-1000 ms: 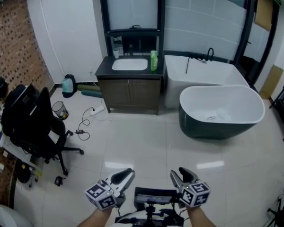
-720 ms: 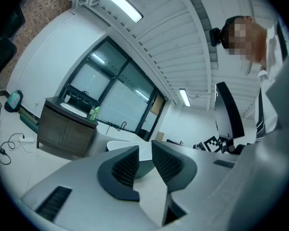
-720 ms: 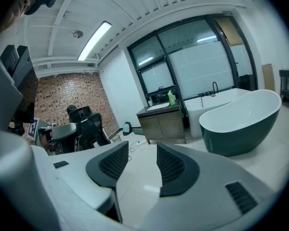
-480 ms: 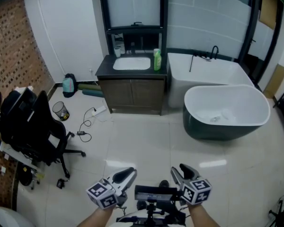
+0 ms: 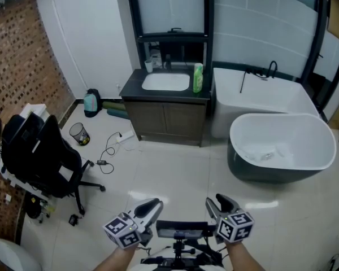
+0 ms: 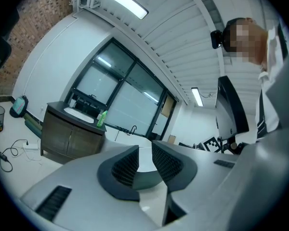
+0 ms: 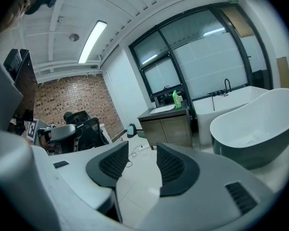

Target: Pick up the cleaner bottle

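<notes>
Ahead, cleaner bottle (image 5: pixel 198 78) stands beside the sink (image 5: pixel 165 82); left gripper (image 5: pixel 149 207) seemingly closed; right gripper (image 5: pixel 217 202) open, empty.

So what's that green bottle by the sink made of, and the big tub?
The green bottle looks like plastic: one bright, even green colour, though it is too small here to be sure. The tub looks like glossy acrylic or enamel, I can't tell which: smooth shiny white inside, dark outside.

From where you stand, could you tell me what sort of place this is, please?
Likely a mock-up bathroom: a freestanding bathtub, a sink vanity with a green cleaner bottle on top, yet an office chair nearby.
</notes>
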`<state>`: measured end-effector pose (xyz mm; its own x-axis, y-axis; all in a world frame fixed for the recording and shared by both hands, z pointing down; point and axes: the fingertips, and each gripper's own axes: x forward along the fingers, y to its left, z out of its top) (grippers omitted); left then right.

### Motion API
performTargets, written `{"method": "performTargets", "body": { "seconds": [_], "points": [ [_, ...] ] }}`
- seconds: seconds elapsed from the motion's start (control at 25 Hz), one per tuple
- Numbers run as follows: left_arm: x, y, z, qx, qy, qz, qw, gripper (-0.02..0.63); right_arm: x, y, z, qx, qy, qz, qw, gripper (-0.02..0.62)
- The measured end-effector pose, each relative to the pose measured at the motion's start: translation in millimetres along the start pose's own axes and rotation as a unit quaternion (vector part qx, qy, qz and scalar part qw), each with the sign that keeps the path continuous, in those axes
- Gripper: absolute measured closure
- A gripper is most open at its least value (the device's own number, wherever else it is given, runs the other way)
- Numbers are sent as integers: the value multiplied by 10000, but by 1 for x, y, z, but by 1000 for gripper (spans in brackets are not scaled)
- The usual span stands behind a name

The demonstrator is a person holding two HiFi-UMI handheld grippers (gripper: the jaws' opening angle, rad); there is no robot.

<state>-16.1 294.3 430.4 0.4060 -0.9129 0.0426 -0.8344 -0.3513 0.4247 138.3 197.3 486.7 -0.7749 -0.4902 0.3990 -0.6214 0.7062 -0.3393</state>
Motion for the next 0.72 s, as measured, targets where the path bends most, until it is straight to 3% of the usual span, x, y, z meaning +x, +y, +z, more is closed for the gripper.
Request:
{"method": "performTargets", "body": {
  "seconds": [0.36, 0.72],
  "points": [
    [78, 15, 13, -37, -81, 255, 9996, 512, 27, -60, 45, -19, 73, 202, 9998, 411],
    [122, 26, 14, -41, 79, 340, 9994, 512, 43, -100, 53, 171, 91, 184, 9996, 411]
  ]
}}
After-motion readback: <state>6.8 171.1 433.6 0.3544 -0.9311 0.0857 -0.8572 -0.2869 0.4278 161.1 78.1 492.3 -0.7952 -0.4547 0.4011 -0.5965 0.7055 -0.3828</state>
